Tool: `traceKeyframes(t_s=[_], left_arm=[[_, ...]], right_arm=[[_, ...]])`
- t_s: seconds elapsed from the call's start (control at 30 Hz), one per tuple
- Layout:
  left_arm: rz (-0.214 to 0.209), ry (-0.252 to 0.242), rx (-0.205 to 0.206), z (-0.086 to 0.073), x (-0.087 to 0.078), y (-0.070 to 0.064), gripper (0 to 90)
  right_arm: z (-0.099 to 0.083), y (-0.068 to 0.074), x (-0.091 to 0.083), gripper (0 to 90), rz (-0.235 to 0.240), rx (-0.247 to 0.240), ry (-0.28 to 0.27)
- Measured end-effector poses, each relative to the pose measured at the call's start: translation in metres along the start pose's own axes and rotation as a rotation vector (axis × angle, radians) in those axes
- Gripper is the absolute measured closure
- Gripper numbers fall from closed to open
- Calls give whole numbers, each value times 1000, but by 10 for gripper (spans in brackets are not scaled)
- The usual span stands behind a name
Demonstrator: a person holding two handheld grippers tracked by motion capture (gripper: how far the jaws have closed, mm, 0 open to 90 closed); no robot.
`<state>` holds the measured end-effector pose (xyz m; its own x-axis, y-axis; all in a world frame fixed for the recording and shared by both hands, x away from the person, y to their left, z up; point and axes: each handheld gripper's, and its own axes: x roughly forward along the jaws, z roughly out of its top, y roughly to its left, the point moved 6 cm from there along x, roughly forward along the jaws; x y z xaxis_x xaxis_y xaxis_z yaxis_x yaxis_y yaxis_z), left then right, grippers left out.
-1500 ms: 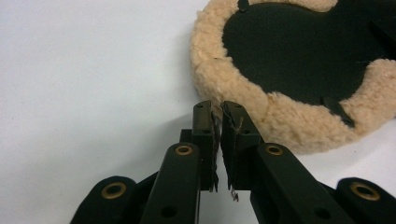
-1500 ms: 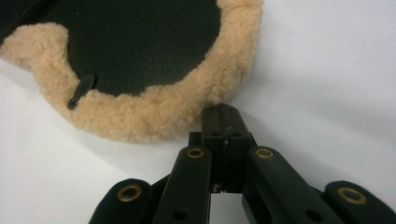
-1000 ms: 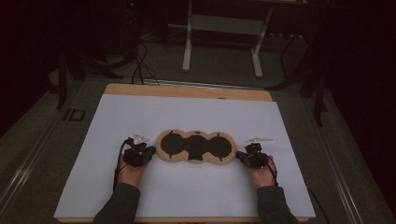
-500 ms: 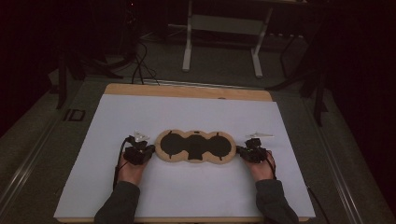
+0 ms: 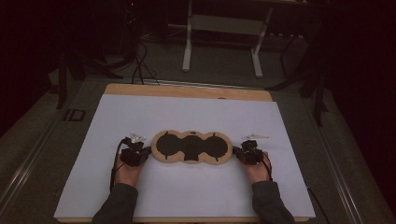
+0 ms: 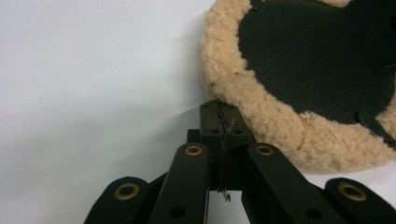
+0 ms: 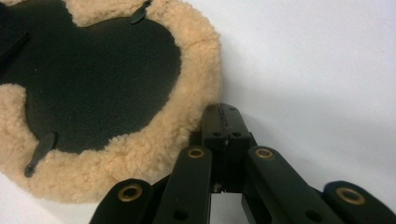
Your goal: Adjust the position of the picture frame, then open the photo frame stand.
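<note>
both grippers' jaws closed, touching the fleece pad [image 5: 192,147] ends.

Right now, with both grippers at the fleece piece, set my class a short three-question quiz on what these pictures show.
1. True or false: the left gripper has its jaws spread wide apart.
2. Which part of the fleece pad does each gripper meet? A. the black middle B. the tan woolly rim C. a strap at the far edge
3. Fill in: the pad lies on a ____ sheet that covers the table.

Key
1. False: the jaws are closed together, tips at the rim.
2. B: the left gripper meets the pad's left end, the right gripper its right end.
3. White.
</note>
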<state>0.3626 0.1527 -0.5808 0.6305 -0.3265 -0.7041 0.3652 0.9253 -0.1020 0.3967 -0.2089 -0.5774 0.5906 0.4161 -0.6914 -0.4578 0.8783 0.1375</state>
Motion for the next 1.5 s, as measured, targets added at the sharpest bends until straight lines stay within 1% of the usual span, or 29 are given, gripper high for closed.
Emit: traceKeyframes(t_s=[0.07,0.13,0.2,0.33,0.4,0.5,0.57,0.6,0.67,0.73,0.83,0.97,1.1,1.2,1.23,1.33,1.4,1.5], left_arm=[[9,-1,-2,-1,0,-2,900],[24,-1,12,-1,0,-3,900],[24,5,13,-1,-1,-4,900],[27,10,24,-3,-3,-7,900],[25,8,20,-3,-3,-7,900],[24,9,27,-3,-3,-7,900],[24,11,22,-3,-4,-7,897],[31,11,28,-3,-5,-6,864],[38,10,33,-4,-6,-6,859],[53,12,40,-4,-9,-6,845],[77,1,44,-6,-12,-5,819],[93,-11,35,-7,-15,-2,794],[106,-26,26,-6,-19,1,788],[109,-36,24,-5,-22,2,779],[107,-47,23,-3,-23,2,777],[110,-61,35,-1,-27,-1,774],[101,-86,48,2,-32,-4,759],[85,-107,68,6,-36,-9,745]], right_arm=[[0,0,0,900,0,3,0],[0,-1,0,900,-3,9,2],[1,0,1,900,-11,4,4],[3,-2,1,900,-15,11,6],[3,-2,1,900,-13,7,7],[3,-2,1,900,-22,-8,12],[3,-1,1,900,-30,-23,13],[2,-1,-1,900,-42,-39,15],[2,-1,-2,897,-46,-43,13],[1,-2,-6,880,-49,-41,4],[-3,-4,-13,857,-53,-32,-5],[-1,-5,-20,840,-58,-28,-24],[2,0,-22,816,-65,-58,-24],[4,4,-23,804,-65,-76,-27],[4,5,-23,800,-62,-77,-29],[5,6,-25,796,-60,-78,-31],[5,6,-26,791,-53,-78,-32],[6,8,-27,784,-40,-77,-33]])
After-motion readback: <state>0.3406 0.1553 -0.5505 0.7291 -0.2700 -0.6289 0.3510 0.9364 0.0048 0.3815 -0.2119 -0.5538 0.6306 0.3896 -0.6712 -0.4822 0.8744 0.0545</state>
